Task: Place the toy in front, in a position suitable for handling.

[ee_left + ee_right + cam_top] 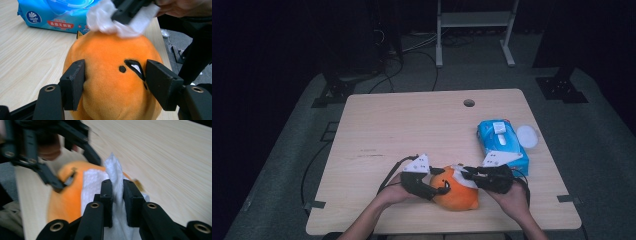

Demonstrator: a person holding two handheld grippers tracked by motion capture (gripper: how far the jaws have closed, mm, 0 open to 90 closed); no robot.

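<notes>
A round orange plush toy (457, 192) with a black-lined face sits near the table's front edge. My left gripper (438, 189) has its jaws on either side of the plush (110, 82), and the pads dent its fur. My right gripper (467, 173) is shut on a white wipe (113, 170), which rises between its pads. It holds the wipe (105, 22) against the top of the plush (67, 197). In the right gripper view, my left gripper (76, 173) straddles the toy's far side.
A blue pack of wet wipes (502, 142) lies on the wooden table (412, 125) just behind my right hand, with a round white lid (527, 136) beside it. A cable hole (469, 103) sits near the far edge. A white frame (474, 30) stands on the floor beyond.
</notes>
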